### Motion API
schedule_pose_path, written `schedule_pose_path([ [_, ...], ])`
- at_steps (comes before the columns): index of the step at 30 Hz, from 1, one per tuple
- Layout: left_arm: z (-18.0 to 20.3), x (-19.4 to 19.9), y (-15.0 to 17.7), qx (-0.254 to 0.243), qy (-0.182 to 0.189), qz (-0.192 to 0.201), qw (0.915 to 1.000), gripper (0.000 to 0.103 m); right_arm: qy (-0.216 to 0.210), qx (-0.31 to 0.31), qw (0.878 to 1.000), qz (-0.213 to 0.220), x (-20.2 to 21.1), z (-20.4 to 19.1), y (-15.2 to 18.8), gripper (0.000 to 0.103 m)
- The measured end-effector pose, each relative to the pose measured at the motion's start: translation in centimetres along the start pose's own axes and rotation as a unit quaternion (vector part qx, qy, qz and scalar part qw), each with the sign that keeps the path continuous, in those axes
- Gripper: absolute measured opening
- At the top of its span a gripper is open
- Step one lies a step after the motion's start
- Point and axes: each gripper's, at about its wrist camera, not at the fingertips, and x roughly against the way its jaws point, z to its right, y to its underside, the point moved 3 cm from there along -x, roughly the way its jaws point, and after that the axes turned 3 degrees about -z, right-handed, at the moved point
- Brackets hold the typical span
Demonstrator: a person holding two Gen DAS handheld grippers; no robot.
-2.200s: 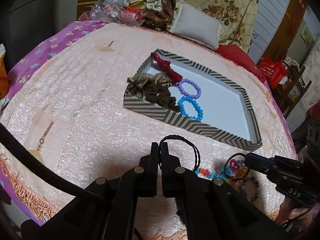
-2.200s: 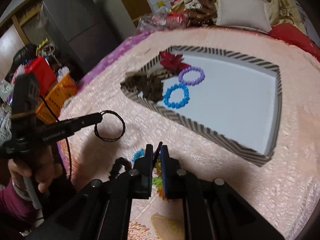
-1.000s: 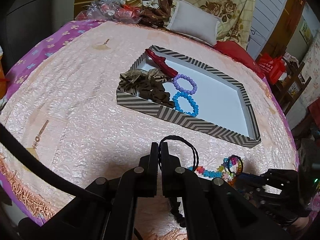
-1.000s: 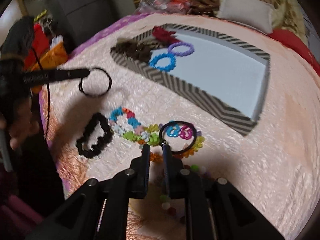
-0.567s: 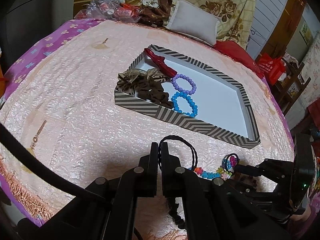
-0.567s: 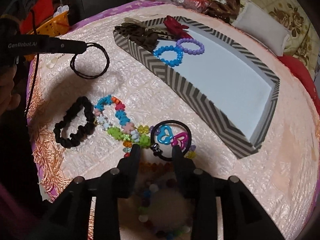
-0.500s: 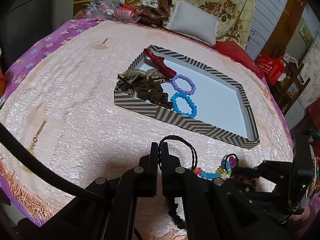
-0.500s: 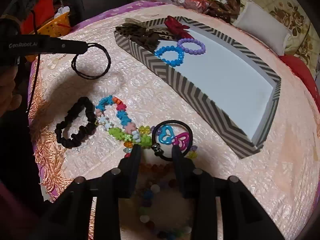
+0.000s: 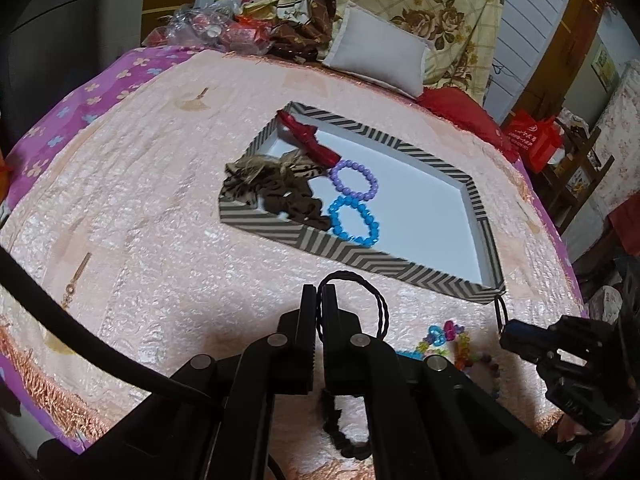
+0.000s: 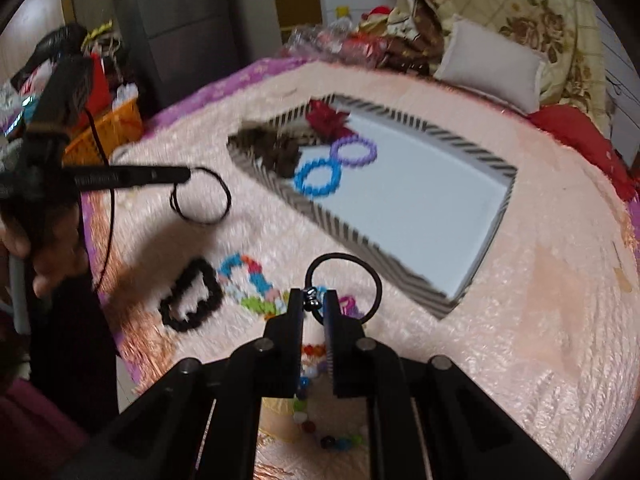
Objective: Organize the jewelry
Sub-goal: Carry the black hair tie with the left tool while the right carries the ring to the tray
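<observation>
Only rightward: black scrunchie [image 10: 191,300] whole, beside beads [image 10: 250,280].

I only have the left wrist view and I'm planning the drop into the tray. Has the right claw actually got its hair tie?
Observer: Yes. The right claw is pinching the plain black hair tie at its small knot.
Operator: What does my own claw hide?
Observer: A black scrunchie lies on the blanket, beside a colourful bead chain.
Operator: Is my tie near the tray?
Observer: No. The twisted black tie dangles from the left claw, apart from the striped tray.
</observation>
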Motion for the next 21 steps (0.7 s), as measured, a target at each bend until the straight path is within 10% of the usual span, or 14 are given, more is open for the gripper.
schedule_pose_path([
  [21,4.7,-4.2,-7.8,-0.051,-0.012,0.012,0.9985,0.000,0.029,-0.081,0.996,0.009,-3.1,6.1,-5.6,0.010],
])
